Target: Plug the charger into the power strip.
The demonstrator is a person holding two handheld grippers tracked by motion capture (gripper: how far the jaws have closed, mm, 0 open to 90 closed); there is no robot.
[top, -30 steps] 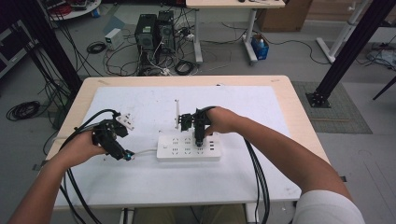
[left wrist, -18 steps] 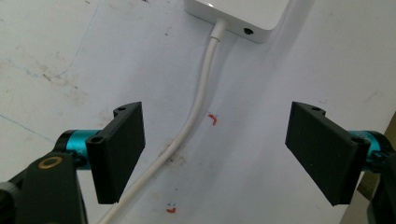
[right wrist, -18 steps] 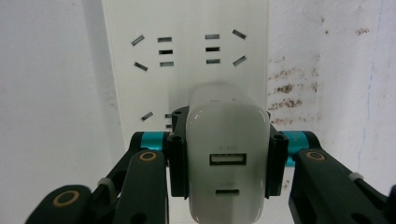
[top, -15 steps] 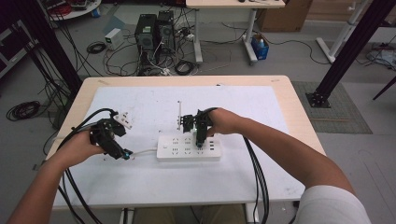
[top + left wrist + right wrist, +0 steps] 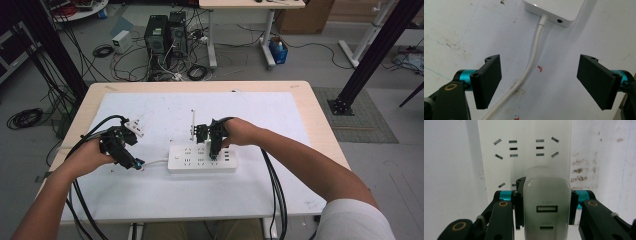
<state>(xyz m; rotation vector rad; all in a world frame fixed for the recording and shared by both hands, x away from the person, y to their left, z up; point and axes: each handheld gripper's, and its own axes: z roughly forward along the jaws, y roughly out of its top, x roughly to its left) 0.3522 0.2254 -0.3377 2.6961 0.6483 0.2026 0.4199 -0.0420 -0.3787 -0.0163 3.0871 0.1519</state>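
A white power strip (image 5: 202, 159) lies on the white mat, its cord (image 5: 154, 162) running left. My right gripper (image 5: 214, 152) stands over the strip, shut on a white USB charger (image 5: 546, 207) that sits against the strip's socket face (image 5: 524, 152). The left gripper (image 5: 131, 162) is open near the strip's left end; in the left gripper view its jaws stand wide apart on either side of the white cord (image 5: 530, 67), not touching it. The strip's corner (image 5: 554, 11) shows at the top of that view.
A small white plug (image 5: 134, 126) lies on the mat behind the left hand. A thin white stick (image 5: 193, 122) lies behind the strip. Black cables trail from both grippers over the table's front edge (image 5: 200, 215). Computers and cables sit on the floor beyond.
The right gripper has stayed over the strip with the charger. The left gripper shifted slightly right, toward the cord by the strip's end.
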